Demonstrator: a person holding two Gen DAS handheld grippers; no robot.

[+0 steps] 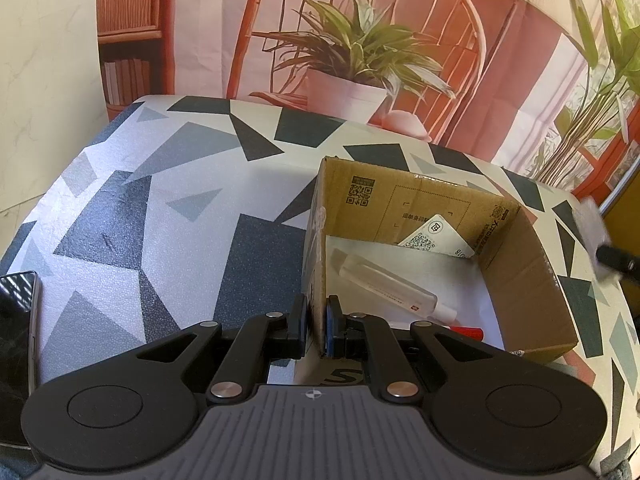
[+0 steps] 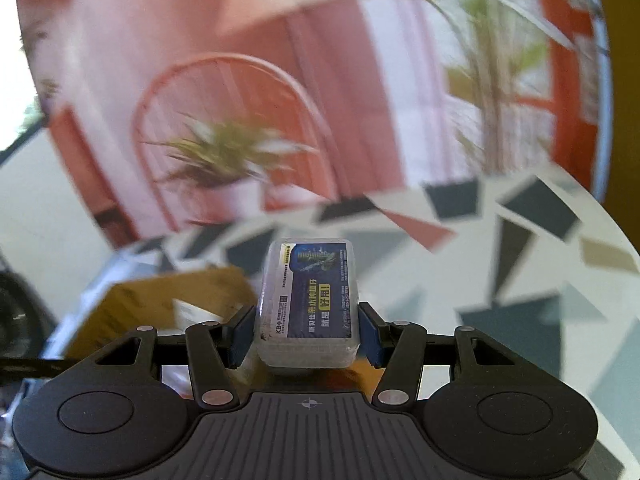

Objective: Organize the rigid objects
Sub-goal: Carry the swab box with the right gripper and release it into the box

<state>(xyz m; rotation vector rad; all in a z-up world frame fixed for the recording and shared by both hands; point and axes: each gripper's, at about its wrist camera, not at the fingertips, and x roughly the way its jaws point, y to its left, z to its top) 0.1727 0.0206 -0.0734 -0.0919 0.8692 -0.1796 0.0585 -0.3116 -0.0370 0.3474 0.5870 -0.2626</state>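
Patterned in grey, dark and white triangles, the surface (image 1: 168, 216) stands before a printed backdrop (image 1: 360, 40) of a chair and potted plants; the left tool (image 1: 318, 328) is clamped on the near left wall of an open cardboard box (image 1: 532, 264), one finger outside the wall and one inside. Within the box, just beyond the inner finger, a clear tube (image 1: 384, 284) with a white cap lies slanted on the pale floor; a red-tipped item (image 1: 468, 330) lies just beside its cap end, too little of it showing to name; farther back a white card (image 1: 436, 236) with a printed code leans against the far wall. A dark phone (image 1: 16, 344) lies at the left edge of the surface, well apart from the box.

In the right wrist view, the right tool (image 2: 308, 332) is closed on a small clear plastic case (image 2: 310, 304) with a blue printed label, its blue pads (image 2: 240, 332) pressing both long sides; the case is held off the surface, label up; the box (image 2: 160, 300) shows blurred to the lower left, and whether the case is over it cannot be told. From the left wrist view the right tool (image 1: 600, 240) appears only as a blurred shape at the right edge, beyond the box.
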